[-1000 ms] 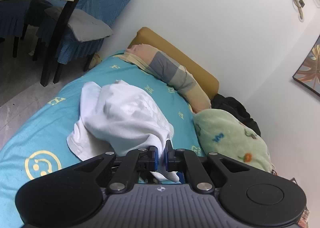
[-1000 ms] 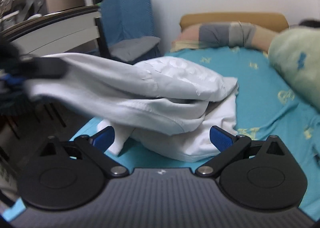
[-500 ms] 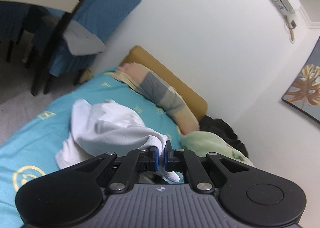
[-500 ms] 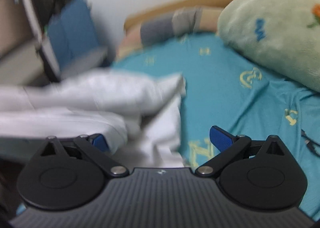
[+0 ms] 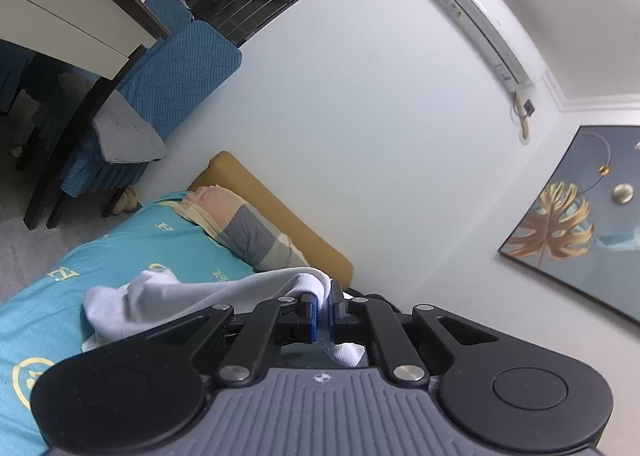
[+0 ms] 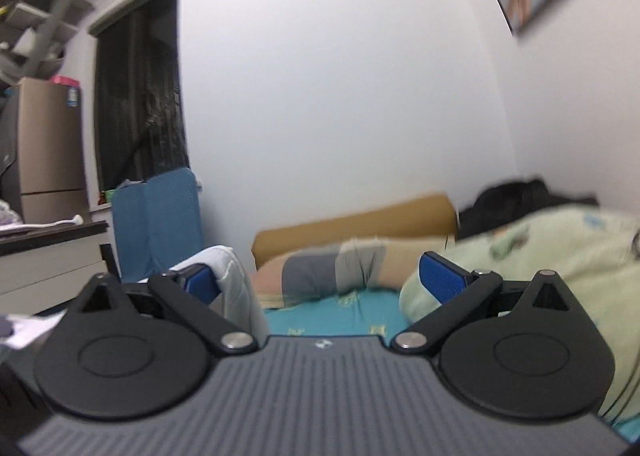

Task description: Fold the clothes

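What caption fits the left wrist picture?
Left gripper pinching a white cotton garment above the turquoise bedsheet.

Left wrist view: bed (image 5: 120,252) fills the lower left. Pillow (image 5: 244,228) lies at its far end, against the headboard (image 5: 280,211), which stands against the wall. Garment (image 5: 168,296) stretches from the bed surface up into the left gripper (image 5: 325,310). Chair (image 5: 160,95) stands beyond the bed's far left corner, table (image 5: 80,15) left of it. Air conditioner (image 5: 484,27) is mounted high on the wall; picture (image 5: 572,223) hangs to the right.

Right wrist view: blanket (image 6: 540,256) is heaped on the bed right of the pillow. A fold of garment lies just beside the right gripper (image 6: 320,280), by its left finger.
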